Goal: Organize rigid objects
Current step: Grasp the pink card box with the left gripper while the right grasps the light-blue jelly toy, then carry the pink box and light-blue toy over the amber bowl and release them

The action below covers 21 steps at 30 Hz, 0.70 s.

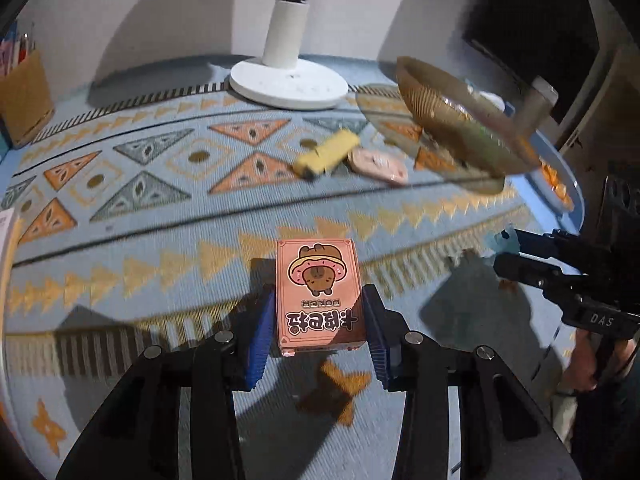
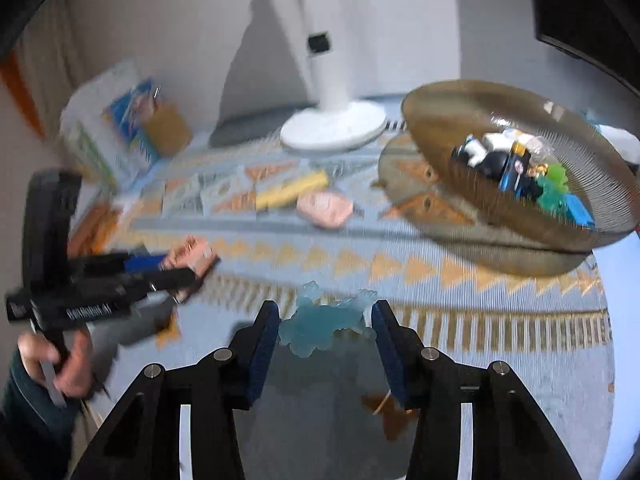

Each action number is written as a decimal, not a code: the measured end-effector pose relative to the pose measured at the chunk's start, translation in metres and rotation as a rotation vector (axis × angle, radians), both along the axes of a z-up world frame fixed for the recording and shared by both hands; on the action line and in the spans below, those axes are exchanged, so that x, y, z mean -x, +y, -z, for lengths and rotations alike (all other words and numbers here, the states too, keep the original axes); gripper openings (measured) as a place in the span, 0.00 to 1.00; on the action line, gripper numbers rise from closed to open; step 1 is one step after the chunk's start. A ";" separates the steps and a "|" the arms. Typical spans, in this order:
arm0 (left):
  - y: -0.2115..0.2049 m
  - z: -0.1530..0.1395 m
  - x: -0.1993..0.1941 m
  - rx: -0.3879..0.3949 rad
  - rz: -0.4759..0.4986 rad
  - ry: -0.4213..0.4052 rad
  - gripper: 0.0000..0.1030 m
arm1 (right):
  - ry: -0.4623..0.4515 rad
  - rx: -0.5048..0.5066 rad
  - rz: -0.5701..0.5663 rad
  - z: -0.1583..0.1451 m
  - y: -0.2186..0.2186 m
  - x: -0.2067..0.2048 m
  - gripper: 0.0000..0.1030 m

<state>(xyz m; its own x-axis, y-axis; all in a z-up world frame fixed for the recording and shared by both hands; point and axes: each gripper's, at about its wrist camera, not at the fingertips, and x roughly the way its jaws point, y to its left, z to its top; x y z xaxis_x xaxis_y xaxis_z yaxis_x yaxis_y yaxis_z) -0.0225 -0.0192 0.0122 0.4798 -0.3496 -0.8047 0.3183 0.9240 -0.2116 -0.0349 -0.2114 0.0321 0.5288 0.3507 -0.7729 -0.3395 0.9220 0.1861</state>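
Note:
My left gripper (image 1: 320, 316) is shut on a pink card box (image 1: 320, 292) with a cartoon animal on its lid, held above the patterned cloth. The same left gripper (image 2: 188, 266) and pink card box (image 2: 192, 258) show at the left of the right wrist view. My right gripper (image 2: 325, 320) is shut on a translucent light-blue figure (image 2: 320, 326), its blue pads (image 2: 264, 340) against the figure's sides. In the left wrist view the right gripper (image 1: 506, 246) enters from the right with the light-blue figure (image 1: 505, 238) at its tip. A brown mesh bowl (image 2: 440, 120) at the right holds several small toys.
A yellow stick-shaped thing (image 1: 326, 154) and a pink round thing (image 1: 378, 162) lie on the cloth near the bowl (image 1: 436, 120). A white lamp base (image 1: 288, 84) stands at the back. A brown pencil holder (image 1: 26, 96) and books (image 2: 120, 132) sit at the far left. A person's hand (image 2: 68, 364) holds the left gripper.

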 end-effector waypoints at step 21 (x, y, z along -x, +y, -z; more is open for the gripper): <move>-0.018 0.005 0.016 -0.149 -0.073 -0.077 0.37 | -0.015 0.111 0.218 0.017 0.016 0.012 0.47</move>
<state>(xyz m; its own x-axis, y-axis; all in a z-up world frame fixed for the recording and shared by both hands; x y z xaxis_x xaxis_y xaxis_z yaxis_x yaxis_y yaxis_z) -0.0382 -0.0370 0.0071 0.5615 -0.1911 -0.8051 0.2594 0.9646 -0.0481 -0.0470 -0.1958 0.0146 0.5947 0.1404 -0.7916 -0.1323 0.9883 0.0759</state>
